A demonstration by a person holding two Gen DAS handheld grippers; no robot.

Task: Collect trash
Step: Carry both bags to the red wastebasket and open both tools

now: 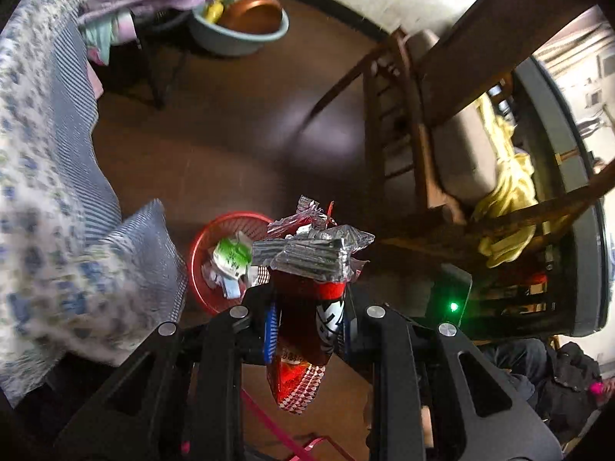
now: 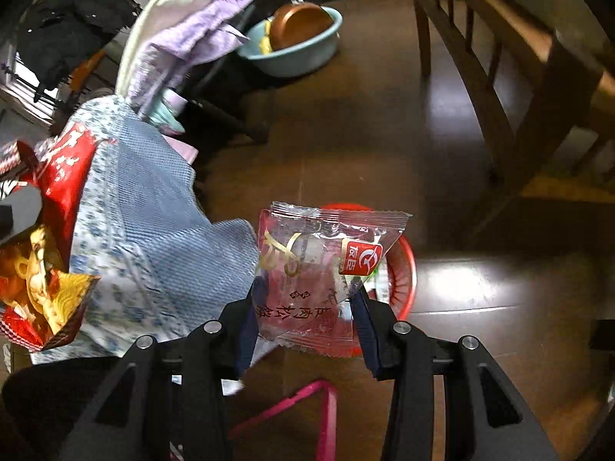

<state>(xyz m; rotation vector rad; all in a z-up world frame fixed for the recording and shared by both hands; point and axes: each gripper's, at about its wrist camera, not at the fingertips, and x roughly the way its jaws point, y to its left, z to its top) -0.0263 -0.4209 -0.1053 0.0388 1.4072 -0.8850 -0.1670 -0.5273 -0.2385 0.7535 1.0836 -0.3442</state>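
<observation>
My left gripper [image 1: 307,319] is shut on a crumpled red and silver foil snack bag [image 1: 307,265], whose torn silver top sticks up past the fingertips. A red mesh trash basket [image 1: 209,238] with paper scraps and a green packet stands on the floor just left of and beyond it. My right gripper [image 2: 305,319] is shut on a clear and red pastry wrapper [image 2: 319,265] with gold lettering. That wrapper hangs over the red basket [image 2: 403,280] and hides most of it. A second red and yellow snack bag [image 2: 46,292] shows at the far left of the right wrist view.
Blue and floral bedding [image 1: 50,192] hangs at the left. A teal basin [image 1: 238,38] holding a copper pan sits on the dark floor beyond. A wooden chair [image 1: 415,123] with yellow cloth stands right. A pink frame [image 2: 307,411] lies below the grippers.
</observation>
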